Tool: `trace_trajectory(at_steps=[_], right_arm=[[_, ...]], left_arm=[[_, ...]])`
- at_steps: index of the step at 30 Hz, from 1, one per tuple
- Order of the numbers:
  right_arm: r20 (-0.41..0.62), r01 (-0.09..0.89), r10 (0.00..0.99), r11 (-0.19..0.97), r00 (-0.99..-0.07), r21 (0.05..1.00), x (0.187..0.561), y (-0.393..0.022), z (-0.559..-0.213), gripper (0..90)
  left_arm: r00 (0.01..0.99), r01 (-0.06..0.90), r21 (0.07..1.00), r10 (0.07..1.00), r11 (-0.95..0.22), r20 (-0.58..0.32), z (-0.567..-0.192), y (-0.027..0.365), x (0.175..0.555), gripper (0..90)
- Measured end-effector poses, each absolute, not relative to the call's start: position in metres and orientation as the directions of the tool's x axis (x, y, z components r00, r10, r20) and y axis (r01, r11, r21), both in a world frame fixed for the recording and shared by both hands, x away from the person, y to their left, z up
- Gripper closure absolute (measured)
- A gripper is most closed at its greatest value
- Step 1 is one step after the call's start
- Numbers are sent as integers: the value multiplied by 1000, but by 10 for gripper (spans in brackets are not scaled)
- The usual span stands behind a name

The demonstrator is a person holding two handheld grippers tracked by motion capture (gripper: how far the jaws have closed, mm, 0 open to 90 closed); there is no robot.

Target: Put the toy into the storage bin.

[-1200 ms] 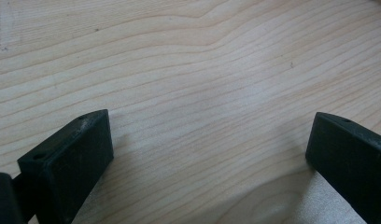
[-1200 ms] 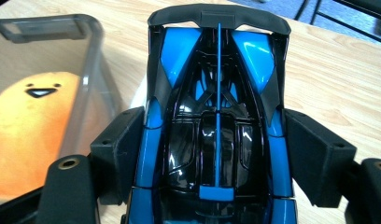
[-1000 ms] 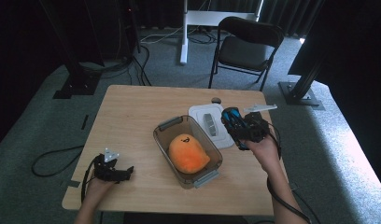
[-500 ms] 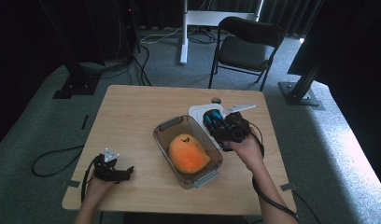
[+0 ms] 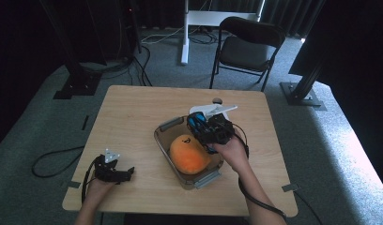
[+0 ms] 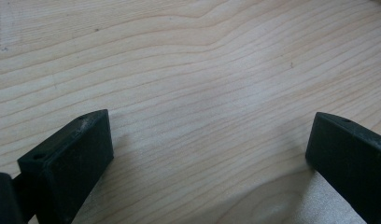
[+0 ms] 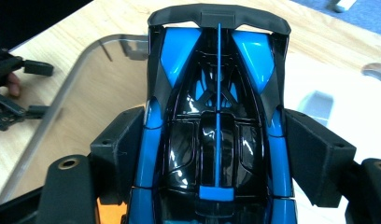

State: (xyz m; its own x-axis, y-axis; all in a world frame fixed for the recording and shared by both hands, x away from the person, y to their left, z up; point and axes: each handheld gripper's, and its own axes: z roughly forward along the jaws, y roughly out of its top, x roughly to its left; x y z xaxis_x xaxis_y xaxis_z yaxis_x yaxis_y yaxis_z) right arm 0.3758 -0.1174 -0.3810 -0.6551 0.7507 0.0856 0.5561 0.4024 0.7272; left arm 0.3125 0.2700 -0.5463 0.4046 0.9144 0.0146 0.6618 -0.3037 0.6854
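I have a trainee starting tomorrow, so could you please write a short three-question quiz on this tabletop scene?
1. True or false: the right gripper is shut on the blue and black toy car.
2. What already lies inside the clear plastic container? A) an orange plush toy B) a metal spoon C) a green apple
3. How do the jaws of the left gripper stand, and what shows between them?

Key
1. True: the jaws press on the car's two sides.
2. A: the orange plush toy lies in the container.
3. Wide apart, with nothing but the bare wooden table between them.
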Motion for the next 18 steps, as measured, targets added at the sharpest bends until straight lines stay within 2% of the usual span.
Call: trace_trajectory(at_steps=[7, 18], right_arm=[[97, 559, 726, 431, -681, 708, 374, -100, -389, 257], [115, 588, 727, 439, -676, 679, 376, -96, -405, 256]], left_arm=[[406, 661, 685, 914, -305, 15, -546, 270, 313, 11], [406, 661, 685, 914, -305, 15, -546, 270, 313, 12]])
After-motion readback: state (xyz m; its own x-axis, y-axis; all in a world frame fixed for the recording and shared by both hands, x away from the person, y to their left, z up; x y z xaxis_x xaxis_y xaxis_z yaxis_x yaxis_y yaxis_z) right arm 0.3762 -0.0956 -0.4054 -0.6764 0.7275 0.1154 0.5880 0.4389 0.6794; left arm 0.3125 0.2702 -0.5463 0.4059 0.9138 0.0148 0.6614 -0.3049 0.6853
